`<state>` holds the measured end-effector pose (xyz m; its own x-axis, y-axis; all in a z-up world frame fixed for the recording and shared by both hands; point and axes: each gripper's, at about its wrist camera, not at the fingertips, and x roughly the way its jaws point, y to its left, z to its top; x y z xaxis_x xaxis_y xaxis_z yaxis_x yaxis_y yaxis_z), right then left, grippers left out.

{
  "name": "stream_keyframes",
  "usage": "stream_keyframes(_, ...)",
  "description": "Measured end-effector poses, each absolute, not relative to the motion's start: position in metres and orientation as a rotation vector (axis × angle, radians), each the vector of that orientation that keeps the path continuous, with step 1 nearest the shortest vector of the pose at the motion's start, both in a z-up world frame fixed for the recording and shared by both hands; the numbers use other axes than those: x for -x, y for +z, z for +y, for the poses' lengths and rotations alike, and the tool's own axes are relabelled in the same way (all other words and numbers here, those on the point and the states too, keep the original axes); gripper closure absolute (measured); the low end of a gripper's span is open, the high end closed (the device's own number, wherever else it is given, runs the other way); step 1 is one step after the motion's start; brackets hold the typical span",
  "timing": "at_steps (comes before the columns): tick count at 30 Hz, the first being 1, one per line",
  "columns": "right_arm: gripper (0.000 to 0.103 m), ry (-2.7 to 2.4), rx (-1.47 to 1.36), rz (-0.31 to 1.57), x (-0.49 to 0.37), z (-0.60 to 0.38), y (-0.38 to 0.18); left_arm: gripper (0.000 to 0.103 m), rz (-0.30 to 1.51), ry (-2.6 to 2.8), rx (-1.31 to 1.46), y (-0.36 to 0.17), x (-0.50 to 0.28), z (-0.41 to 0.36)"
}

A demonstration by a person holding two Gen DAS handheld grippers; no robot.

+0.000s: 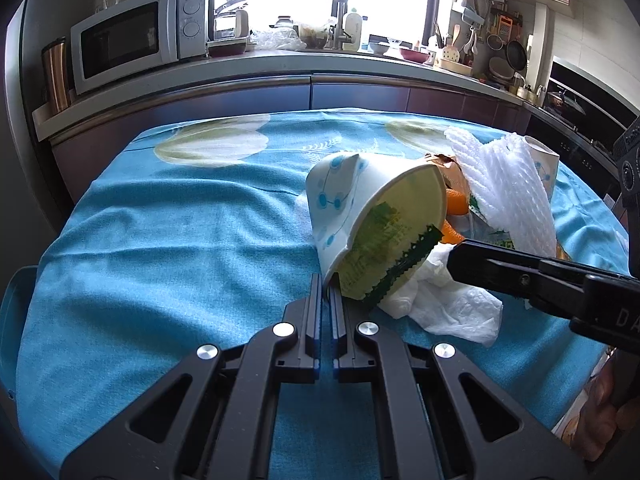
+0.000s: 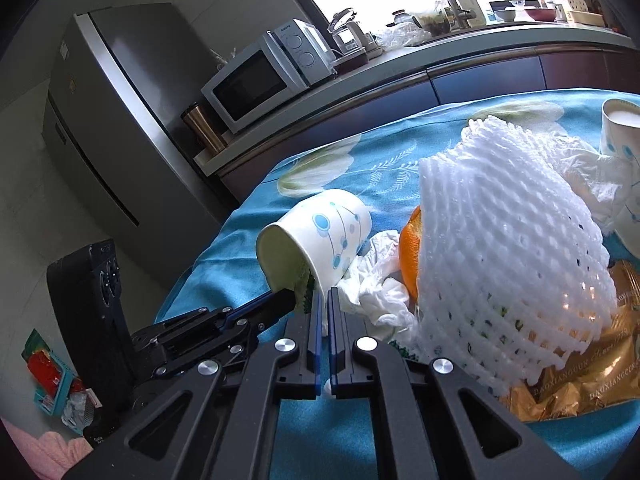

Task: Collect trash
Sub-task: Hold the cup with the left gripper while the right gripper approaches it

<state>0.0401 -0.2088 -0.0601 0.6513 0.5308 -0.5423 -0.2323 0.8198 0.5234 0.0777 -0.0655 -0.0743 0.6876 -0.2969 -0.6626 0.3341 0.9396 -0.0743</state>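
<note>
The left tool (image 1: 326,282) is pinching the rim of a tipped paper cup (image 1: 352,204), its fingers nearly closed on the cup's edge, with a green wrapper (image 1: 384,248) sitting inside the cup's mouth. The right tool (image 2: 324,296) is closed with nothing visibly clamped, its tips lying just beside the cup (image 2: 320,236) and over crumpled white tissue (image 2: 376,288). The trash is lying together on the blue-clothed counter (image 1: 160,240): orange peel (image 2: 410,256), white foam netting (image 2: 500,240), a gold wrapper (image 2: 580,380), and a second cup (image 2: 620,128) standing farther back.
</note>
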Motion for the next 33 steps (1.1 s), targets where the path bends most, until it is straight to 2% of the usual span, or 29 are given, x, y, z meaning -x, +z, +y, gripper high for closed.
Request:
stream_keyframes(5,0.097,0.451,-0.434,0.75,-0.04,-0.212,-0.062,0.099,0.735,-0.372,-0.049,-0.075,-0.076,-0.066)
stream_keyframes(7,0.092,0.459,-0.415,0.733,-0.041,-0.209,-0.058,0.099,0.731,-0.373,-0.053,-0.075,-0.076,-0.065)
stream_keyframes(9,0.082,0.446,-0.387,0.709,-0.043,-0.207,-0.052,0.099,0.722,-0.364,-0.067,-0.074,-0.076,-0.063)
stream_keyframes(10,0.082,0.437,-0.371,0.699,-0.044,-0.206,-0.049,0.099,0.721,-0.371,-0.064,-0.075,-0.075,-0.063)
stream_keyframes(14,0.084,0.429,-0.308,0.671,-0.052,-0.199,-0.042,0.099,0.7,-0.38,-0.076,-0.071,-0.071,-0.064)
stream_keyframes(18,0.101,0.408,-0.272,0.663,-0.056,-0.2,-0.042,0.096,0.681,-0.425,-0.075,-0.068,-0.064,-0.062)
stream_keyframes(19,0.101,0.399,-0.269,0.662,-0.056,-0.202,-0.043,0.082,0.683,-0.44,-0.061,-0.067,-0.063,-0.059)
stream_keyframes(20,0.101,0.398,-0.276,0.667,-0.058,-0.204,-0.045,0.063,0.684,-0.459,-0.041,-0.066,-0.062,-0.056)
stream_keyframes(27,0.101,0.444,-0.472,0.703,-0.064,-0.23,-0.063,0.053,0.735,-0.534,0.052,-0.066,-0.073,-0.037)
stream_keyframes(31,0.101,0.463,-0.425,0.675,-0.061,-0.222,-0.057,0.055,0.759,-0.56,0.049,-0.067,-0.082,-0.041)
stream_keyframes(33,0.101,0.476,-0.398,0.665,-0.059,-0.216,-0.055,0.051,0.787,-0.602,0.099,-0.067,-0.089,-0.039)
